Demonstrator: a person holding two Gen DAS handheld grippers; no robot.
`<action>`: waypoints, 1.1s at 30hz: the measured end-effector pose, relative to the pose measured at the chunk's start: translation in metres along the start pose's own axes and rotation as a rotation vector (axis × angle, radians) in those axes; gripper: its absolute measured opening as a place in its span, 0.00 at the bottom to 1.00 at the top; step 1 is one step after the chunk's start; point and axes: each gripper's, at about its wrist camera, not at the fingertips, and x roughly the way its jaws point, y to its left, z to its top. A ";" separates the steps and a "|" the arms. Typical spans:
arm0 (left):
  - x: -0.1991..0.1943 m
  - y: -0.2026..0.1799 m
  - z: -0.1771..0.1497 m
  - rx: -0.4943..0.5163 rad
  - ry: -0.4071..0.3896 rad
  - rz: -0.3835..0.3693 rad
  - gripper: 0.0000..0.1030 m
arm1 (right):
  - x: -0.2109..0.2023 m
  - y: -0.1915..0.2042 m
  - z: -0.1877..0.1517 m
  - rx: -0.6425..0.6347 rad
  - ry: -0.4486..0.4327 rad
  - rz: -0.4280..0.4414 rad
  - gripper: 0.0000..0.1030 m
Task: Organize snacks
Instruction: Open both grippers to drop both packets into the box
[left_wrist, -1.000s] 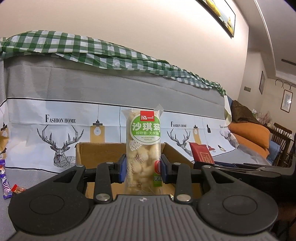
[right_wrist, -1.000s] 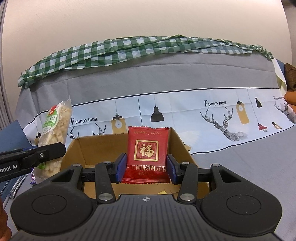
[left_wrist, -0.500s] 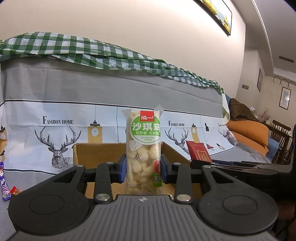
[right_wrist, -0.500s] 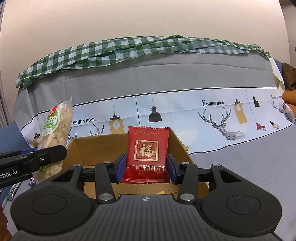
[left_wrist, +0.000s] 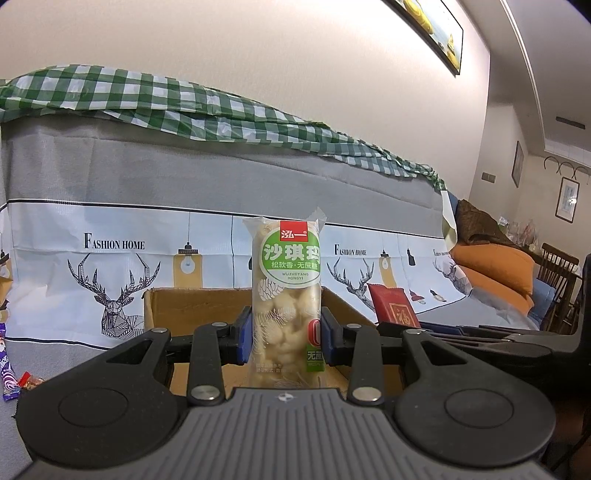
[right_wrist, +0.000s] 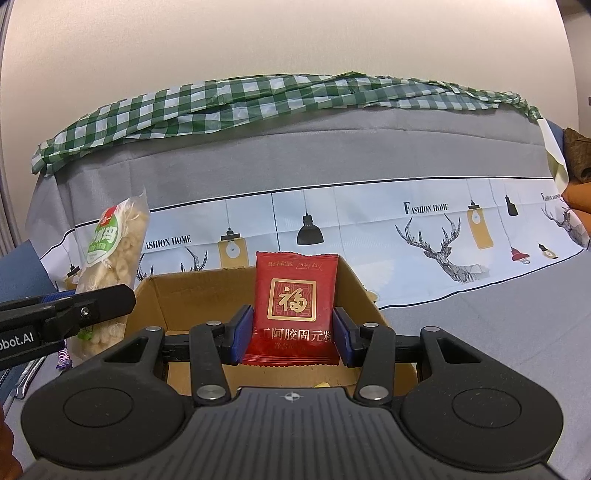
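Observation:
My left gripper is shut on a clear snack pack with a green label, held upright over the near edge of an open cardboard box. My right gripper is shut on a red snack packet with gold characters, upright over the same box. The red packet also shows in the left wrist view, to the right. The green-label pack shows in the right wrist view, to the left, with the left gripper's fingers beside it.
The box stands on a grey cloth with deer and lamp prints draped up a backrest, topped by a green checked cloth. Loose small snacks lie at far left. Orange cushions and a wooden chair are at right.
Both grippers keep their packs. The view of the box and cloth has shifted slightly, with the box edging a little closer and lower in both views.

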 end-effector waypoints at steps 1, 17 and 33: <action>0.000 0.000 0.000 0.000 0.000 0.000 0.38 | 0.000 0.000 0.000 -0.001 -0.001 0.000 0.46; 0.001 0.003 0.002 -0.021 0.010 0.008 0.53 | 0.011 0.005 -0.005 0.002 0.074 0.001 0.67; -0.048 0.038 0.002 -0.010 0.036 0.070 0.38 | 0.009 0.050 -0.011 -0.023 0.071 0.060 0.57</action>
